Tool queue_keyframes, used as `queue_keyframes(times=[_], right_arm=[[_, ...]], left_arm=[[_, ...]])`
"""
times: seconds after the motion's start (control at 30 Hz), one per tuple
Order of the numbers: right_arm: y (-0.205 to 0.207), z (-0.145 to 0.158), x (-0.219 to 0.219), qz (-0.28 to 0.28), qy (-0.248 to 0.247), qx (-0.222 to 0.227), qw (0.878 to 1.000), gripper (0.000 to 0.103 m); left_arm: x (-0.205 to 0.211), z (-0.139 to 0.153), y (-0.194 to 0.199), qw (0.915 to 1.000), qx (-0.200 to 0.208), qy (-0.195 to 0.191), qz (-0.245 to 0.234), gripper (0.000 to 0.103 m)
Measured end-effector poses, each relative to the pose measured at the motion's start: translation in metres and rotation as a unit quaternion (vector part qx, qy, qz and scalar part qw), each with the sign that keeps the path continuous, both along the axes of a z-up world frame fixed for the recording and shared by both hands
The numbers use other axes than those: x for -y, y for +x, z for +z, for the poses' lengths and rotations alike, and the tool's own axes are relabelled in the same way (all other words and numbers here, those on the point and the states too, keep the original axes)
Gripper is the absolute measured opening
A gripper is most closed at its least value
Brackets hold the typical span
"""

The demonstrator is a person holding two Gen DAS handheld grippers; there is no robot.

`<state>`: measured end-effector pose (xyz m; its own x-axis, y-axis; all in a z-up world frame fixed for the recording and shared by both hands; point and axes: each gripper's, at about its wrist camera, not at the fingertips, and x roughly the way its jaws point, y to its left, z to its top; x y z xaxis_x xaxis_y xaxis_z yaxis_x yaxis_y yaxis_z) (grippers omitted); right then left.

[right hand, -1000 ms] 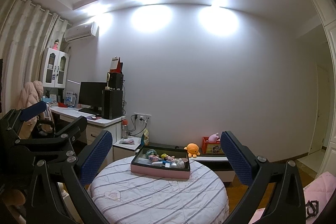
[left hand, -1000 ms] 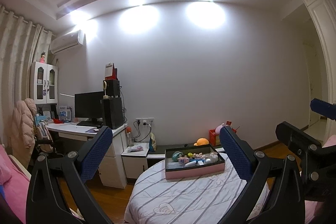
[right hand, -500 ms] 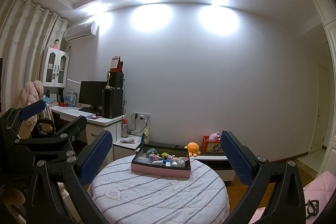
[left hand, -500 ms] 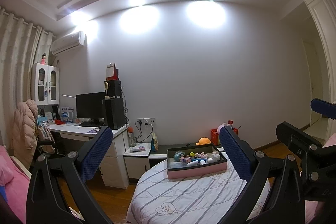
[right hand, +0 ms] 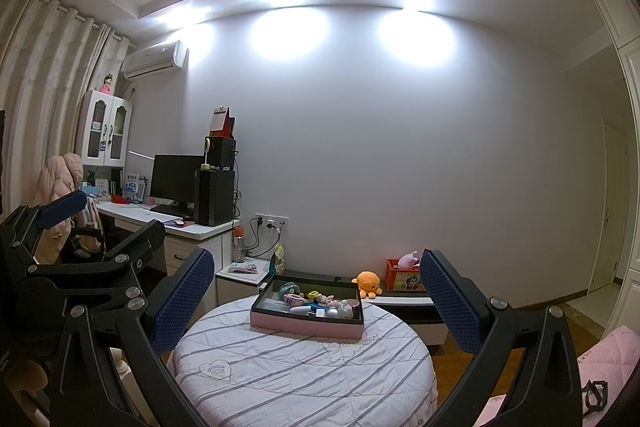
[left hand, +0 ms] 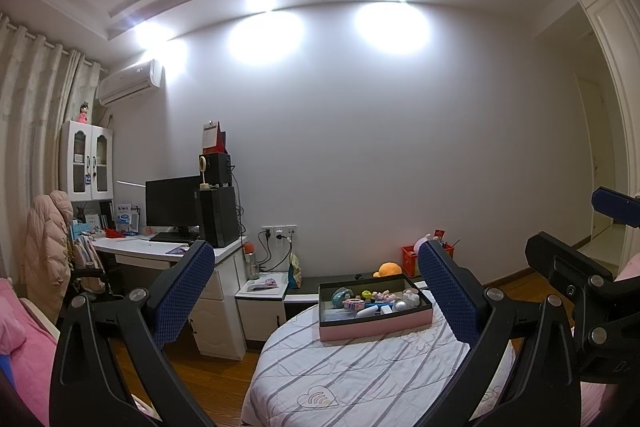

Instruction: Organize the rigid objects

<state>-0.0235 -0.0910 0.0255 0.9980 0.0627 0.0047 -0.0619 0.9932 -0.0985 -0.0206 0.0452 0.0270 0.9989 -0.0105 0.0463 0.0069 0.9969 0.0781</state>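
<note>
Both claws hang in the air, well back from the round counter (right hand: 304, 367) with its striped quilted cover. The left claw (left hand: 312, 297) has its jaws wide apart and holds nothing; the right claw (right hand: 316, 301) is spread the same way, also bare. A pink-sided tray (right hand: 306, 325) sits near the counter's far edge, holding a jumble of small rigid objects (right hand: 316, 301) too small to tell apart.

Black gripper (left hand: 312, 291) frames, blue textured pads (left hand: 182, 293), silver screws
</note>
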Motion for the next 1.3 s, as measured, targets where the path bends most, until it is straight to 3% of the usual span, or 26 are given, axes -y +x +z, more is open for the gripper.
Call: queue_keyframes(times=[1.3], right_arm=[[0.0005,-0.0007,-0.0006,0.001,0.000,0.000,1.000,0.103]], left_arm=[[0.0032,0.0057,-0.0073,0.9999,0.004,0.009,0.007,0.103]])
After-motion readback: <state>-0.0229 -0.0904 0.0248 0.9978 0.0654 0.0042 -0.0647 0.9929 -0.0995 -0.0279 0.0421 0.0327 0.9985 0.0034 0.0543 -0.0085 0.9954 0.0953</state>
